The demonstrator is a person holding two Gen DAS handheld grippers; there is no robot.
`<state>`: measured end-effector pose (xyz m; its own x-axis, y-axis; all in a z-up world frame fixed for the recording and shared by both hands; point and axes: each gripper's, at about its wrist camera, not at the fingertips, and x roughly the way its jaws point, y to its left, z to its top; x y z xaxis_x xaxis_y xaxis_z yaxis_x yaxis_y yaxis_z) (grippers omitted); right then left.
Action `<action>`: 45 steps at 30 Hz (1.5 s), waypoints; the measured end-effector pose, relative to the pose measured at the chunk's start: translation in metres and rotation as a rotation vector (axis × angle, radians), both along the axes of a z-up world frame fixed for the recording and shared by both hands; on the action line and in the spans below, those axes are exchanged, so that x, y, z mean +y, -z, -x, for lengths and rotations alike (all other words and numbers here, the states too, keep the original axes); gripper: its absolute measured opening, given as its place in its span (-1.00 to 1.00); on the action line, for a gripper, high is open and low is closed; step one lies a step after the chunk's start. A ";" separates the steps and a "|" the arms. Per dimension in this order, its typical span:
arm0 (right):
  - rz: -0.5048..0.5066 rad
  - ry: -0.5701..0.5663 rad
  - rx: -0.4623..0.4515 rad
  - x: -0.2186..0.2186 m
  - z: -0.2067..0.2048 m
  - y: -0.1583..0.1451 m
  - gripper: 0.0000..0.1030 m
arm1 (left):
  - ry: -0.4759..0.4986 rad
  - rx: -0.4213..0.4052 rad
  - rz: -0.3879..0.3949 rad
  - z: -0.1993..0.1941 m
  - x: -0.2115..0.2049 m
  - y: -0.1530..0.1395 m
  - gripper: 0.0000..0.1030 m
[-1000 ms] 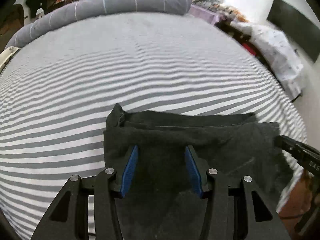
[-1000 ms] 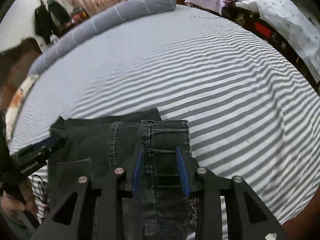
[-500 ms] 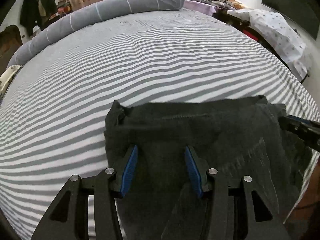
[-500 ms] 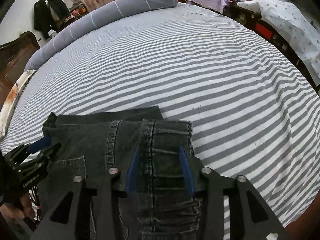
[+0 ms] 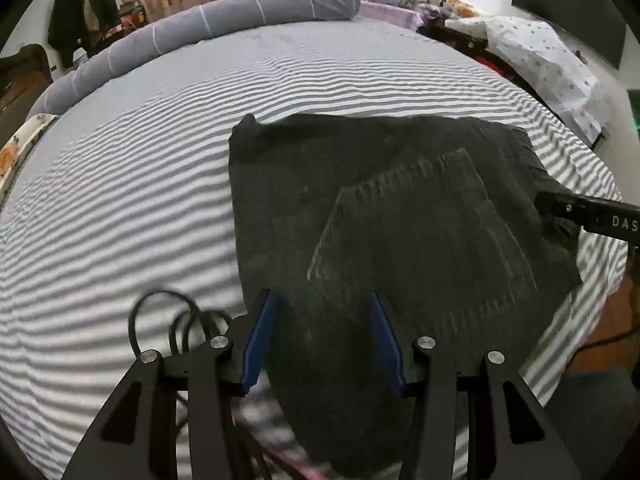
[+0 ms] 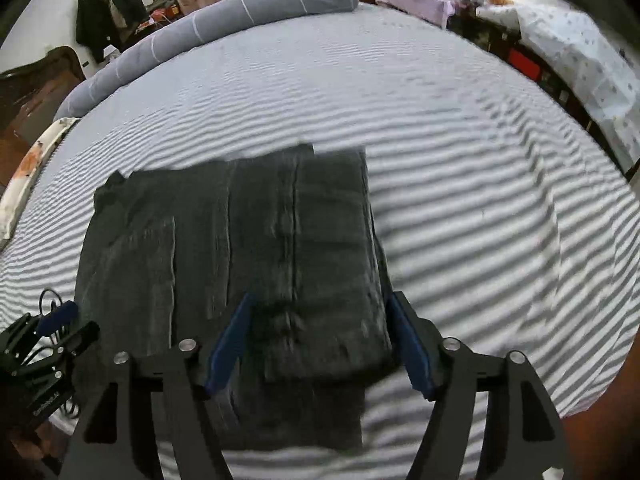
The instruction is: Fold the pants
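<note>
Both your grippers angle steeply down over the near edge of the bed (image 5: 120, 216). Your left gripper (image 5: 323, 336) holds its blue fingers (image 5: 259, 340) apart above the cloth, gripping nothing. Your right gripper (image 6: 320, 340) is opening, its fingers (image 6: 230, 344) spread either side of the folded edge, pads clear of it. One pair of dark jeans (image 6: 240, 248) lies folded on the striped sheet. One grey bolster (image 5: 200, 44) lies along the far side, and one black cable (image 5: 168, 320) loops beside your left gripper.
</note>
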<state>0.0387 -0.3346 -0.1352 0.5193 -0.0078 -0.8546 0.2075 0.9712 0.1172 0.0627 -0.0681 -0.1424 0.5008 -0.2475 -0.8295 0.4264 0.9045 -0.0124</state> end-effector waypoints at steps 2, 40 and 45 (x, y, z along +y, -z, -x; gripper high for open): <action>-0.007 -0.020 -0.008 -0.003 0.007 0.003 0.31 | -0.002 -0.001 0.002 0.007 0.003 0.003 -0.03; -0.775 -0.508 0.002 -0.067 -0.074 0.061 -0.01 | -0.036 0.277 0.478 -0.081 0.071 0.022 0.06; -0.770 -0.469 -0.003 -0.058 -0.084 0.061 -0.02 | -0.044 0.257 0.466 -0.090 0.061 0.021 0.27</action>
